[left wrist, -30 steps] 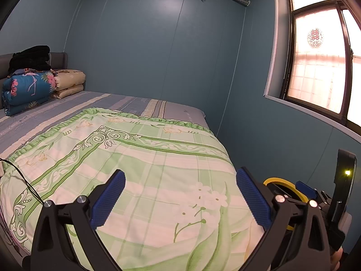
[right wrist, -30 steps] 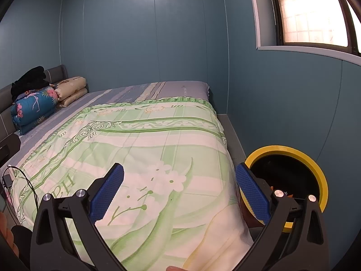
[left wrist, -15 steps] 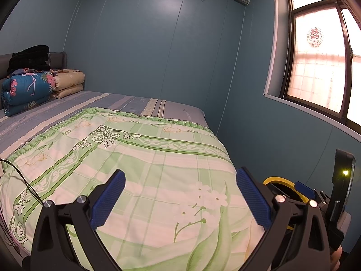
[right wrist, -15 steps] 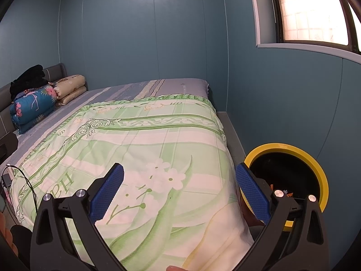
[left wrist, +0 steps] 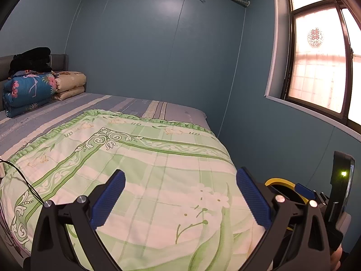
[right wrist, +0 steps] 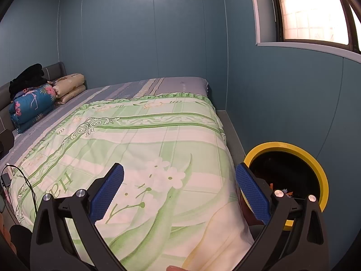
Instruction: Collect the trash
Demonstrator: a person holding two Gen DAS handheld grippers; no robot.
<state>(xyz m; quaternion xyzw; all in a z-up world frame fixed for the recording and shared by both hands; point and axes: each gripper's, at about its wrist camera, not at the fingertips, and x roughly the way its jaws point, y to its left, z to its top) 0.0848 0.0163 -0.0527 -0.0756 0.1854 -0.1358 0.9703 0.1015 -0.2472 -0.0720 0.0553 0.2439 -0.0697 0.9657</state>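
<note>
A yellow-rimmed black trash bin stands on the floor between the bed and the blue wall, with some colourful scraps inside. Its rim also shows in the left wrist view, partly hidden. My right gripper is open and empty above the near corner of the green floral quilt, its right finger just beside the bin. My left gripper is open and empty over the same quilt. The right gripper's body appears at the right of the left wrist view. No loose trash shows on the bed.
Folded blankets and dark clothes are stacked at the headboard far left. A black cable with a charger lies on the bed's left edge. A window is set in the right wall, and a narrow floor strip runs along the bed.
Both views have shifted only slightly; the grippers stay open and empty over the quilt.
</note>
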